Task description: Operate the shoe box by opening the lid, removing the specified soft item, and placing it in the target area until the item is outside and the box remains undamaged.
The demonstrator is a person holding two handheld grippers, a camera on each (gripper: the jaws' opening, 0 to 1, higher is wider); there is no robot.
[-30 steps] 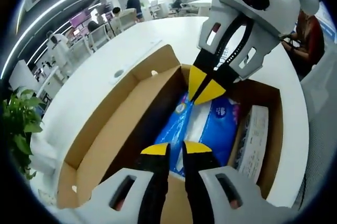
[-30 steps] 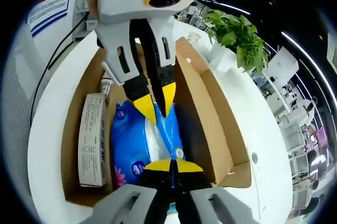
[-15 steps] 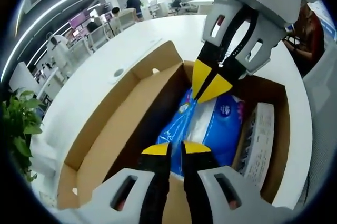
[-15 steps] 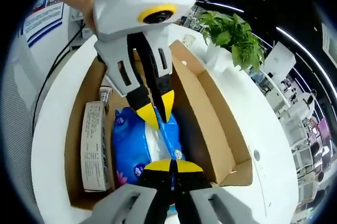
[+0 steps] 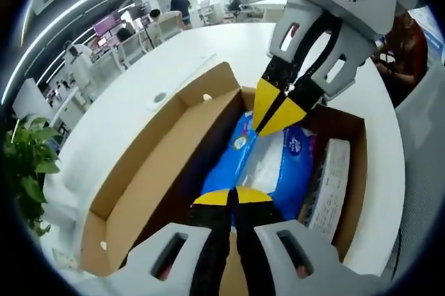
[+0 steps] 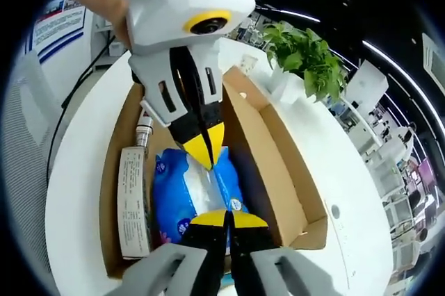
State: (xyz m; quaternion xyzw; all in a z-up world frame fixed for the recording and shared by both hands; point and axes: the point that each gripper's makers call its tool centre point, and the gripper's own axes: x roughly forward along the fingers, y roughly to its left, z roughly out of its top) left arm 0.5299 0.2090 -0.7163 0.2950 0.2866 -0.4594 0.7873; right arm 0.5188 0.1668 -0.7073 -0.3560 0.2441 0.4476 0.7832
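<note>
An open cardboard shoe box [image 5: 156, 167] [image 6: 271, 146] lies on a white table, its lid folded out flat. Inside it is a blue and white soft tissue pack [image 5: 268, 160] [image 6: 184, 192]. My left gripper [image 5: 233, 196] is shut on the pack's near end; the right gripper view shows that gripper [image 6: 206, 149] reaching down from the top onto the pack's far edge. My right gripper [image 6: 228, 218] is shut on the opposite end, and in the left gripper view it [image 5: 274, 112] comes in from the upper right.
A long white carton [image 5: 325, 185] [image 6: 132, 202] lies beside the pack, with a metal-capped bottle [image 6: 144, 129] past it. A potted plant [image 6: 306, 53] [image 5: 28, 171] stands beside the box. The round white table [image 5: 132, 101] extends beyond the lid. Desks and seated people fill the background.
My left gripper's jaws, slightly apart before, have closed together on the pack's end. The right gripper stays shut. Both views have shifted a little.
</note>
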